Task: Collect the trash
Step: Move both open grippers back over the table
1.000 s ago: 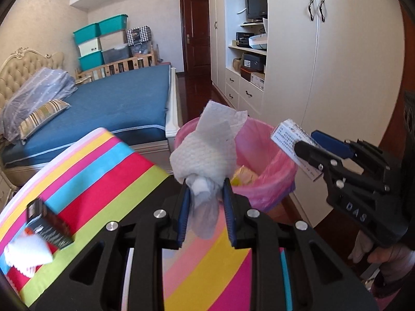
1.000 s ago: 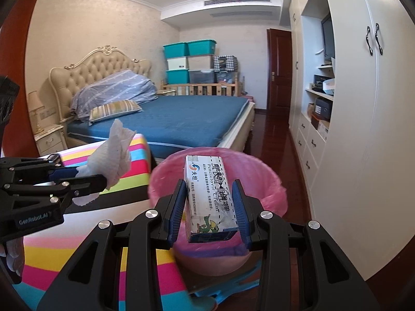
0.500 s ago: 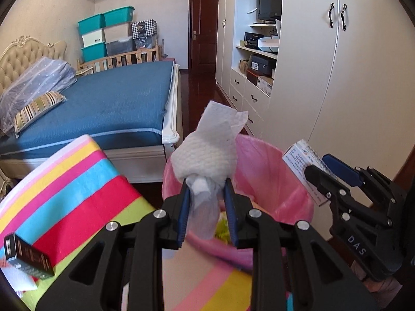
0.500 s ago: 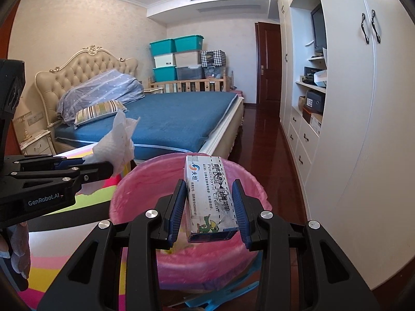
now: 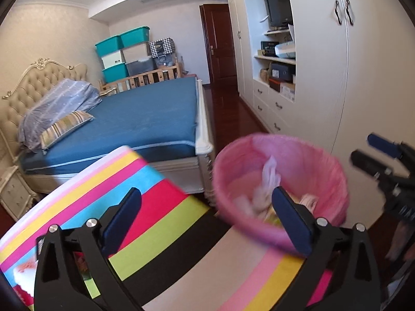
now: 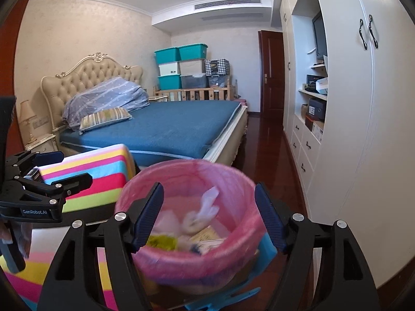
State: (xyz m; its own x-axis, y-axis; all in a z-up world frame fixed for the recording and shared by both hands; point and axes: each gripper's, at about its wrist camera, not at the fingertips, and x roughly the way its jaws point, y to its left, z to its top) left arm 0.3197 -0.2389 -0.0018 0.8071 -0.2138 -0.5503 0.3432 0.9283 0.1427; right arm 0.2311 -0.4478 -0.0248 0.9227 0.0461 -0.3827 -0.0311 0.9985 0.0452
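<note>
**Two open claws at the pink bin, both empty**

Two claws flank one landmark: a pink-lined trash bin (image 6: 192, 223) beside a striped surface (image 5: 145, 207). Largest first, the bin stands directly ahead of and below the right claw (image 6: 208, 217), nearer to it than to the left claw (image 5: 207, 220), which sits over the striped surface with the bin ahead to its right. Inside the bin, a crumpled white tissue (image 6: 205, 212) stands roughly upright among other scraps. Both claws are opening, jaws spread wide, nothing between them. More trash seems to lie on the surface, away from the bin, at the left claw's near left.
</note>
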